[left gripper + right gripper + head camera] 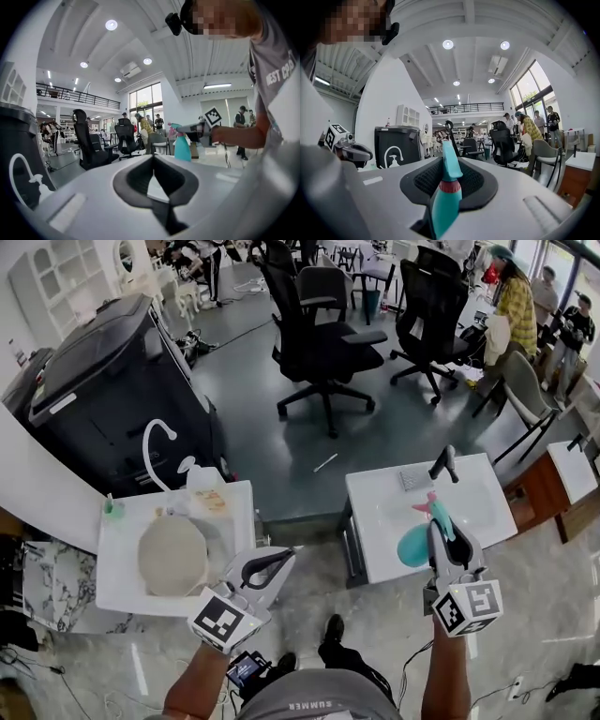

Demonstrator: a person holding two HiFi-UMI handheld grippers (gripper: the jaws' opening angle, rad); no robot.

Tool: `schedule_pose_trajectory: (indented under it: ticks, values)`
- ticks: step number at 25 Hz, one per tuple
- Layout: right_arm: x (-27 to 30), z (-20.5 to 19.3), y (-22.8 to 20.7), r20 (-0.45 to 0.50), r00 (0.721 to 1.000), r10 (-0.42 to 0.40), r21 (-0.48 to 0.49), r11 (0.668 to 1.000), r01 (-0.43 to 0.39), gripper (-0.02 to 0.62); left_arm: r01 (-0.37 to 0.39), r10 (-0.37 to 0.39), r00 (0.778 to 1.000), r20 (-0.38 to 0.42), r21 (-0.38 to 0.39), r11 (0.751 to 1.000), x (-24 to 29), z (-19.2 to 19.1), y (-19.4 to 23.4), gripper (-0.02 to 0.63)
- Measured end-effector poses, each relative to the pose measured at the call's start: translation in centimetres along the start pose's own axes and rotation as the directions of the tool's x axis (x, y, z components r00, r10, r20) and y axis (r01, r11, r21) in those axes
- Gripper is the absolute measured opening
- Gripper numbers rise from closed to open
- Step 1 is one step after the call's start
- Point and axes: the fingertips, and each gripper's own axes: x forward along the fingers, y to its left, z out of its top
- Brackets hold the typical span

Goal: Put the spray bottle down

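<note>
Yet to set down the spray bottle [413,546], clamped in the right gripper [439,529] over the right washbasin [483,502]; left gripper [279,562] closed, empty.

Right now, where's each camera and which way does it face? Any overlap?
Head view: on the person's head, facing steeply down at two white counters; shows both forearms, left gripper, right gripper shut on the spray bottle.
Left gripper view: on the left gripper, facing roughly level toward office chairs; shows its jaws together, empty, and the person's torso.
Right gripper view: on the right gripper, facing roughly level toward the black cabinet; shows its jaws on the spray bottle.
Shared: each gripper view catches the other gripper.
</note>
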Motion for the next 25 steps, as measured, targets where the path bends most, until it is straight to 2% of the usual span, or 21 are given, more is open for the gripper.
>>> schedule_pose_trajectory:
  ticks: [4,18,25]
  values:
    - [3.1,-1.8,-1.4,-0.014,0.999,0.03,0.009,1.0,-0.029,0.092,-0.024,0.023,1.0,-0.015,-0.039,0.999,1.4,-1.2,0.5,0.002]
    - [14.2,-9.5,-5.9,-0.05,0.994,0.098,0.027,0.995,-0.097,0.092,-0.092,0.083,0.991,-0.106,-0.086,0.992,6.4,-5.4,3.0,0.002]
    - [19.0,-13.4,-6.3,-0.044,0.987,0.155,0.029,0.988,-0.154,0.092,-0.131,0.114,0.983,-0.147,-0.113,0.985,7.7,-7.8,4.4,0.002]
